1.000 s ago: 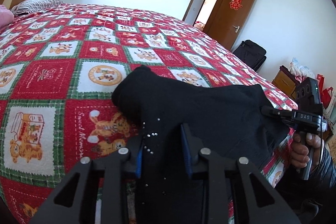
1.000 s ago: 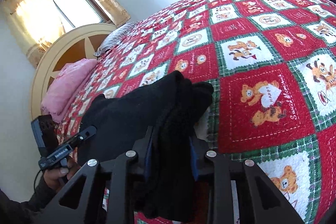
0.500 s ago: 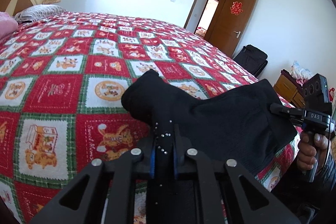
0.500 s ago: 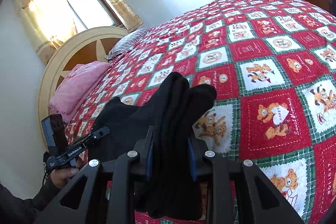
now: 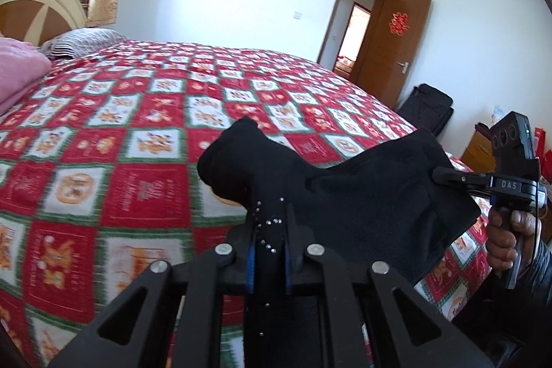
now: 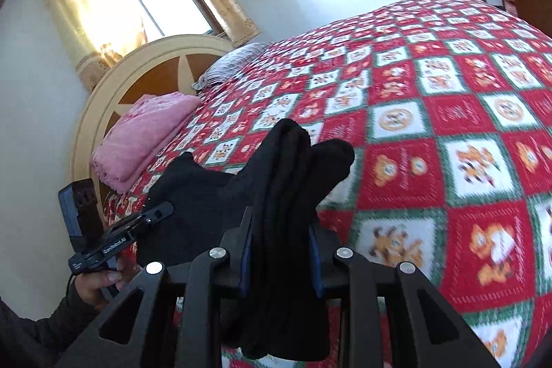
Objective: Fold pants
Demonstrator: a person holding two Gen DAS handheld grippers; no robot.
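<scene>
Black pants (image 5: 362, 195) hang stretched between my two grippers, lifted over the near edge of the bed. My left gripper (image 5: 270, 219) is shut on a thin fold of the pants that carries small shiny studs. In the right wrist view my right gripper (image 6: 281, 226) is shut on a thick bunch of the pants (image 6: 293, 168), whose end sticks up past the fingers. Each view shows the other gripper: the right gripper (image 5: 445, 176) at the cloth's far corner, the left gripper (image 6: 162, 209) at the left edge of the cloth, each held by a hand.
The bed has a red, white and green quilt (image 5: 138, 140) with bear squares. A pink folded blanket (image 6: 145, 137) and a striped pillow (image 5: 86, 40) lie by the headboard (image 6: 145, 71). An open brown door (image 5: 393, 43), a black bag (image 5: 427, 109) and a wooden cabinet (image 5: 479, 150) stand beyond the bed.
The left gripper's jaws closed onto the studded fold of the pants. Both grippers rose, lifting the pants off the quilt, and the views tilted up toward the far wall.
</scene>
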